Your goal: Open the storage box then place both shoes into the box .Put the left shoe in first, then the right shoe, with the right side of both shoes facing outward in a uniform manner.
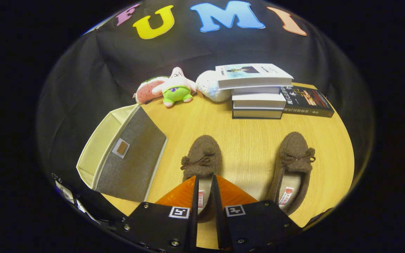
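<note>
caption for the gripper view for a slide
Gripper nearly closed over the left shoe, right shoe beside it, storage box lying open-sided nearby.

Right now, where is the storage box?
In the gripper view the storage box sits on the table, left of the left shoe, which the narrowly parted claw reaches over.

Even overhead light, soft shadows on the wooden table [251, 140], sharp centre, fisheye bending at edges.

We look from the camera riding on the gripper [204, 179], down and forward along its fingers [193, 196], close above the near worktop [251, 140]; the view faces the booth's back wall [206, 49], taking in the whole worktop.
</note>
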